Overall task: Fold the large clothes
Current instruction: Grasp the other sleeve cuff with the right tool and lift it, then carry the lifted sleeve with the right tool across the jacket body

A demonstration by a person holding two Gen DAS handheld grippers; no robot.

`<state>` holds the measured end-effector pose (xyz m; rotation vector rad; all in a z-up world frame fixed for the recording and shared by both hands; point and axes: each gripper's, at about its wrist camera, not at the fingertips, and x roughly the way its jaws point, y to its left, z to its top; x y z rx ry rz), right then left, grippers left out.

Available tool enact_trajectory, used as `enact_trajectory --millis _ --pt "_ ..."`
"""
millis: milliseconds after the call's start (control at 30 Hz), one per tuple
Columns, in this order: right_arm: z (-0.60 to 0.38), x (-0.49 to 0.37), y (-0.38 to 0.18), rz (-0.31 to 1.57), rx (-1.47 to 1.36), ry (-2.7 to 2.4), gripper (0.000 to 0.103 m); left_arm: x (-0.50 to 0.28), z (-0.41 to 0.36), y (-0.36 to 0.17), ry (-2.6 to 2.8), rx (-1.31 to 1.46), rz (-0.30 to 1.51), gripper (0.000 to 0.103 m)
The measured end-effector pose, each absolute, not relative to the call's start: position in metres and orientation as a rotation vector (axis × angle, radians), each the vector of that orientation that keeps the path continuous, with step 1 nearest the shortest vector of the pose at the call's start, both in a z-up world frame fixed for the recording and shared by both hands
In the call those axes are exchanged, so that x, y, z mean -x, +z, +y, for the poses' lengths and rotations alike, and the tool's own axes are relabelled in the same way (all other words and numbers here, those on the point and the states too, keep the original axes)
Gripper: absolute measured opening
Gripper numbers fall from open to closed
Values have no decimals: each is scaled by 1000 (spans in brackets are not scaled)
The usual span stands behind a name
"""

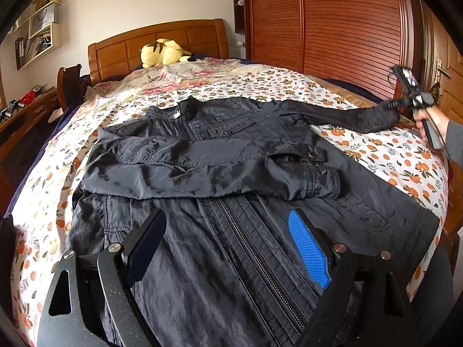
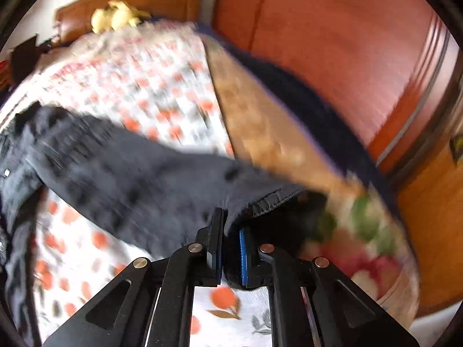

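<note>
A black zip-up jacket (image 1: 220, 156) lies front up on the bed. One sleeve (image 1: 208, 170) is folded across its chest. The other sleeve (image 1: 341, 117) stretches out to the right. My left gripper (image 1: 228, 228) is open and empty, hovering over the jacket's lower zipper. My right gripper (image 2: 230, 225) is shut on the cuff of the outstretched sleeve (image 2: 162, 182) and holds it just above the bedspread. The right gripper also shows in the left wrist view (image 1: 398, 105) at the far right, held by a hand. The right wrist view is blurred.
The bed has a flower and orange print spread (image 1: 390, 156). A yellow plush toy (image 1: 163, 52) lies by the wooden headboard (image 1: 162, 40). A red-brown wardrobe (image 1: 332, 23) stands close along the bed's right side. A desk and chair (image 1: 34, 107) stand on the left.
</note>
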<state>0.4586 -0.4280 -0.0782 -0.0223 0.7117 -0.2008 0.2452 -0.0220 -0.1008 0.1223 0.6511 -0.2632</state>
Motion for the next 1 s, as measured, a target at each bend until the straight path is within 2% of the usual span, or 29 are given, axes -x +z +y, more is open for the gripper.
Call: enact_trajectory --millis 400,767,1000 --pt "-290 -416 53 470 217 24 9 -232 1 -87 -245 -98 612 87" --pt "-206 -390 84 383 283 176 9 -221 27 -78 -216 -72 583 87" --pt "-156 -353 117 259 300 328 9 -219 36 -73 -198 -54 566 87"
